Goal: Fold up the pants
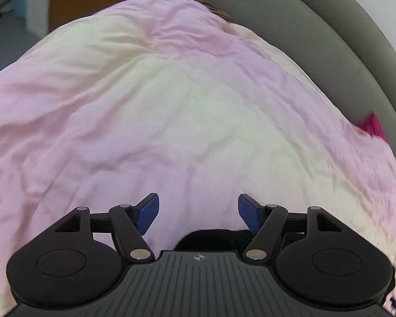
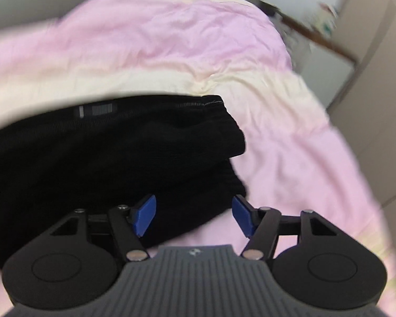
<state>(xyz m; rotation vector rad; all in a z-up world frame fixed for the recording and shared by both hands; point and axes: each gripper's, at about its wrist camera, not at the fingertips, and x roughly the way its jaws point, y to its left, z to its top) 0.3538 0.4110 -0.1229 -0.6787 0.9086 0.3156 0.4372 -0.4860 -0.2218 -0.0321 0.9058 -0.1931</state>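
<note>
The black pants [image 2: 105, 158] lie bunched on a pink and cream duvet [image 2: 198, 45], filling the left and middle of the right wrist view. Their far edge shows a stitched hem or waistband with a small pale label, too blurred to read. The fabric is so dark that the folds barely register; one layer seems to lap over another near the right edge, but how many layers there are cannot be told. The left part of the garment runs out of frame, and its near part is hidden behind the gripper body.

The right gripper [image 2: 194, 215] hovers over the near right corner of the pants with its blue fingers [image 2: 145, 215] spread wide, nothing between them. Whether the tips touch the cloth cannot be told.

In the left wrist view the left gripper [image 1: 198, 212] is likewise wide apart and holds nothing, with bare duvet [image 1: 184, 111] ahead of it. Only a small dark hump of the pants [image 1: 211, 237] peeks out just behind its fingers, mostly covered by the gripper body. A grey padded headboard [image 1: 316, 39] curves along the far right, with a bright pink cloth [image 1: 373, 126] tucked against it, mostly hidden by the duvet edge. At the far left, furniture and a floor are smeared by blur and cut off.
</note>
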